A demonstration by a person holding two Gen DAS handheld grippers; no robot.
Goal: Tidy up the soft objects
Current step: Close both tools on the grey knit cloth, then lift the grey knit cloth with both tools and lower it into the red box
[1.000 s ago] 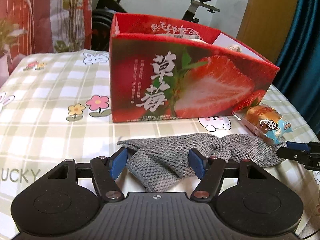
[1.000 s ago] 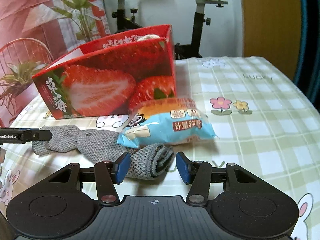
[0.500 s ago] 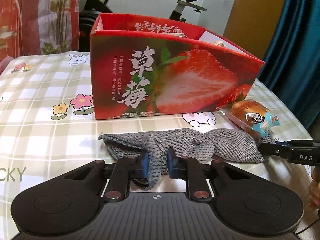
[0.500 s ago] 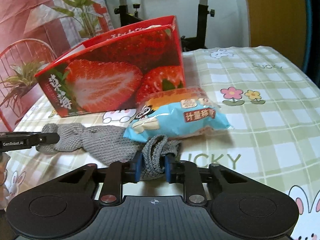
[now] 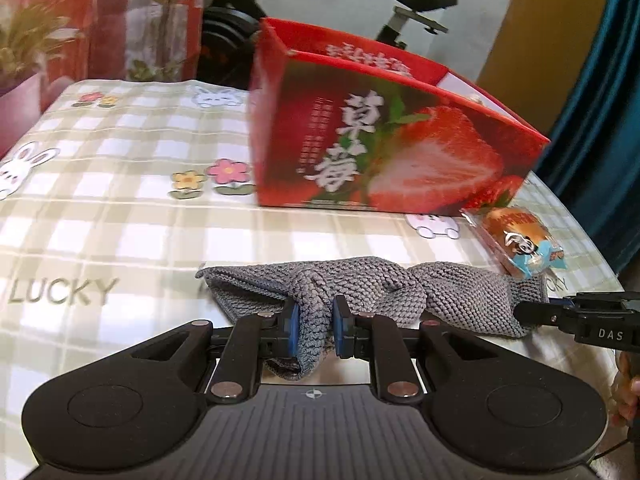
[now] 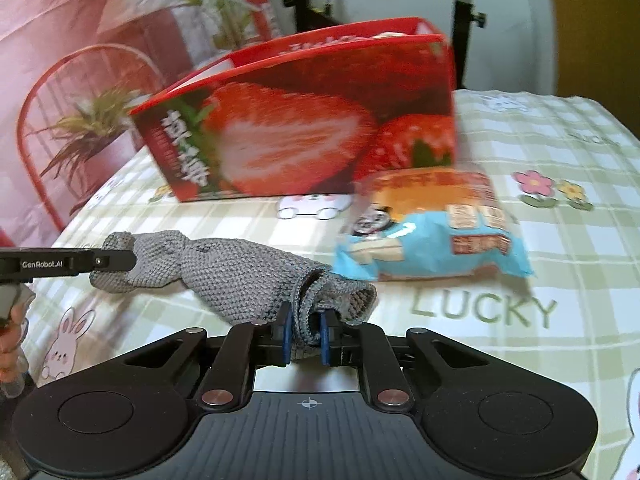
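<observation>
A grey knitted cloth [image 5: 380, 284] lies bunched and stretched sideways on the checked tablecloth [image 5: 120, 240], in front of a red strawberry box [image 5: 400, 152]. My left gripper [image 5: 314, 330] is shut on a fold at the cloth's left end. My right gripper [image 6: 303, 336] pinches the other end of the cloth [image 6: 240, 272], its jaws closing tight with the pads pressing the fabric. Each view shows the other gripper at the far end: the right gripper [image 5: 532, 314] and the left gripper [image 6: 120, 260].
A blue and orange snack packet [image 6: 432, 236] lies just beyond the cloth's right end, close to the box [image 6: 300, 132]. An exercise bike [image 5: 416, 4] and a red wire chair [image 6: 40, 140] stand behind the table. A hand [image 6: 10, 344] holds the left gripper.
Both grippers went from open around the cloth ends to shut on them. The views have shifted sideways and the cloth now looks drawn out between the two grippers.
</observation>
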